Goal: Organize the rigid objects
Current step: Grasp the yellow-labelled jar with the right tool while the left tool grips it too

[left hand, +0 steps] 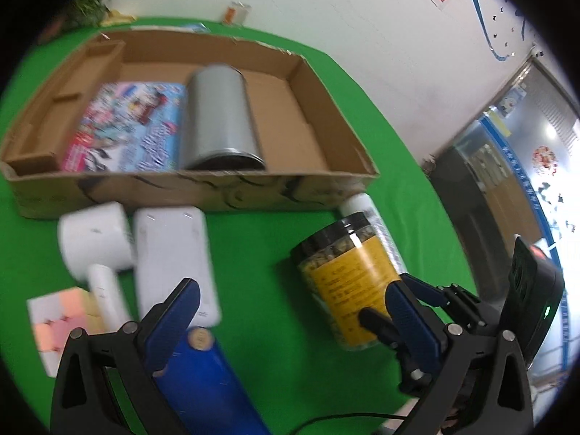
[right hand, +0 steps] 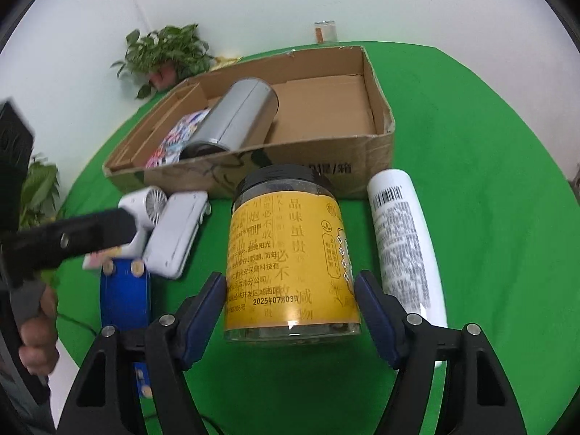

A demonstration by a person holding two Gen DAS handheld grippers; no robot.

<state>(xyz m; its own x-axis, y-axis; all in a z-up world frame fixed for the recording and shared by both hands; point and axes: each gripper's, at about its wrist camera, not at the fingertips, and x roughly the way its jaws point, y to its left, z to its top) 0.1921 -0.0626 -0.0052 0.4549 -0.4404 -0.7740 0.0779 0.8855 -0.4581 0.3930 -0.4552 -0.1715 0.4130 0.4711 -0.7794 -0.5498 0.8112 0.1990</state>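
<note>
A clear jar [right hand: 290, 253] with a yellow label and black lid lies on the green cloth, its lid toward the cardboard box [right hand: 308, 166]. My right gripper [right hand: 290, 286] is shut on the jar, one blue pad on each side of it. A white bottle [right hand: 402, 246] lies just right of the jar. My left gripper [left hand: 286, 308] stands open and holds nothing, hovering over a blue case [left hand: 203, 380] and a white case [left hand: 174, 253]. A white hand fan [left hand: 94, 239] lies beside them. In the box are a silver can [left hand: 217, 116] and a colourful booklet [left hand: 127, 127].
Pastel sticky notes [left hand: 61, 319] lie at the near left. Potted plants [right hand: 166, 54] and a small glass [right hand: 325, 30] stand behind the box by the wall. A hand [right hand: 36, 326] grips the left tool. The right half of the box floor [right hand: 326, 108] is bare.
</note>
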